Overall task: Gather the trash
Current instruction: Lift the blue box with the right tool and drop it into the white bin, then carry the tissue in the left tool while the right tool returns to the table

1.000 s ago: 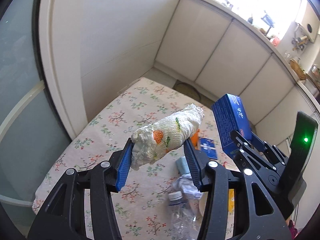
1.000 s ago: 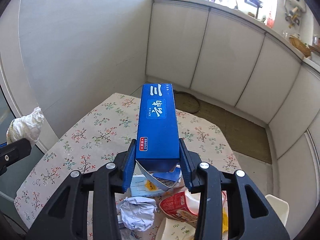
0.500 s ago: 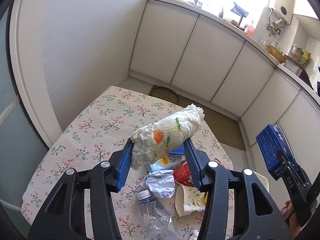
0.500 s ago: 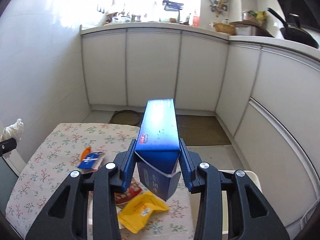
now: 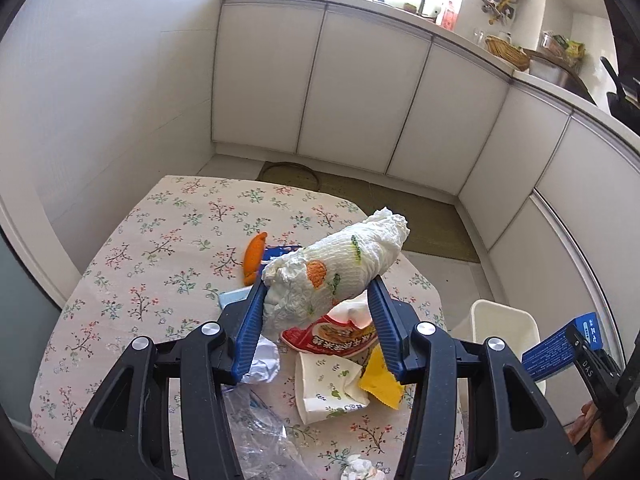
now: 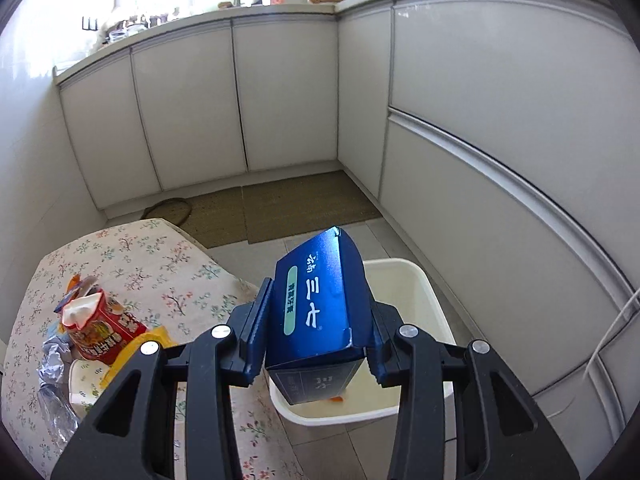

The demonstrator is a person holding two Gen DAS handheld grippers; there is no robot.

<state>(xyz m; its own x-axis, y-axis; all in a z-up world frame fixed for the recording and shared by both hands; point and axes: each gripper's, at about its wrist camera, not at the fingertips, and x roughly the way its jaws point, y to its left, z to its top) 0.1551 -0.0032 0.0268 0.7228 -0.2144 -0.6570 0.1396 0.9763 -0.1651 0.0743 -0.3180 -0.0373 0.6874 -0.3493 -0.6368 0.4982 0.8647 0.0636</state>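
Blue box [image 6: 320,304] pinched in right hand-held gripper [image 6: 318,328], one tissue wad [image 5: 332,276] in left [image 5: 316,320].

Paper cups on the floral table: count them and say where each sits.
2, more may be hidden in the pile. A red printed cup lies tipped on the pile, behind the left gripper. A white leaf-patterned cup lies on its side in front of it, beside a yellow wrapper.

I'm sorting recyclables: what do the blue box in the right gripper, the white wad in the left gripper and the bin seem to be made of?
Blue box: thin printed cardboard with a slight sheen, its end flap creased open. White wad: embossed paper towel, matte, crumpled, printed pattern. Bin: probably moulded plastic, smooth cream walls, rounded rim.
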